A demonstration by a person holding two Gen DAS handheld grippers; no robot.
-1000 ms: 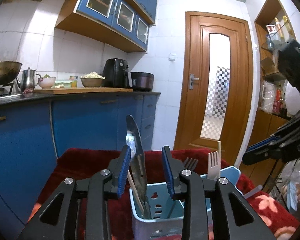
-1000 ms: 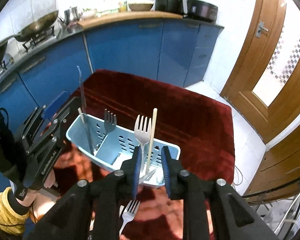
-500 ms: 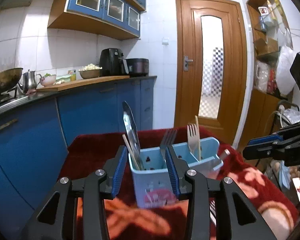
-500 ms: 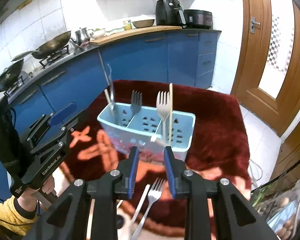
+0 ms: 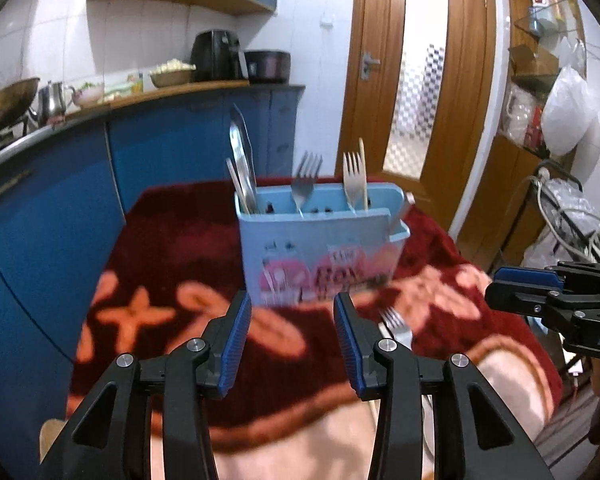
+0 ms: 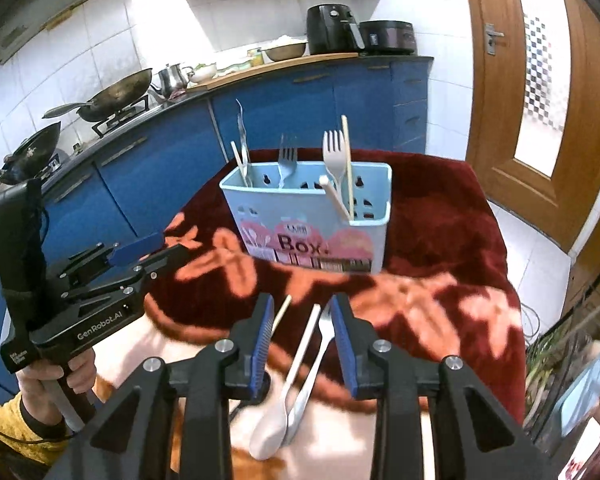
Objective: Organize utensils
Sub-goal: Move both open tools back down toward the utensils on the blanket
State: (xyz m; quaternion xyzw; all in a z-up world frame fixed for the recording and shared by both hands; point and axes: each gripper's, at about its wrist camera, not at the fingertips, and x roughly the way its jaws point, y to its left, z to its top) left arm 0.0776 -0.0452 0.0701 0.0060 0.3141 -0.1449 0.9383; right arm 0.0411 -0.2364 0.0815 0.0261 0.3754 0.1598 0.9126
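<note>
A light blue utensil box (image 6: pixel 312 220) stands upright on a red floral blanket (image 6: pixel 440 240). It holds a knife (image 6: pixel 242 140), forks (image 6: pixel 287 160), a white fork (image 6: pixel 334 152) and chopsticks (image 6: pixel 346 160). It also shows in the left wrist view (image 5: pixel 320 248). On the blanket before it lie a white spoon (image 6: pixel 288 384), a metal fork (image 6: pixel 316 356) and a chopstick (image 6: pixel 281 314). My right gripper (image 6: pixel 300 344) is open and empty, low over these loose utensils. My left gripper (image 5: pixel 290 344) is open and empty, short of the box. It shows at the left in the right wrist view (image 6: pixel 156 248).
Blue kitchen cabinets (image 6: pixel 300 108) with a worktop, woks (image 6: pixel 116 96), a kettle and an air fryer (image 6: pixel 332 28) stand behind the table. A wooden door (image 5: pixel 416 80) is at the right. Shelves and bags (image 5: pixel 556 92) stand at the far right.
Both grippers have drawn back from the box and dropped lower. The left one no longer straddles the box. The loose spoon and fork now lie between the right fingers.
</note>
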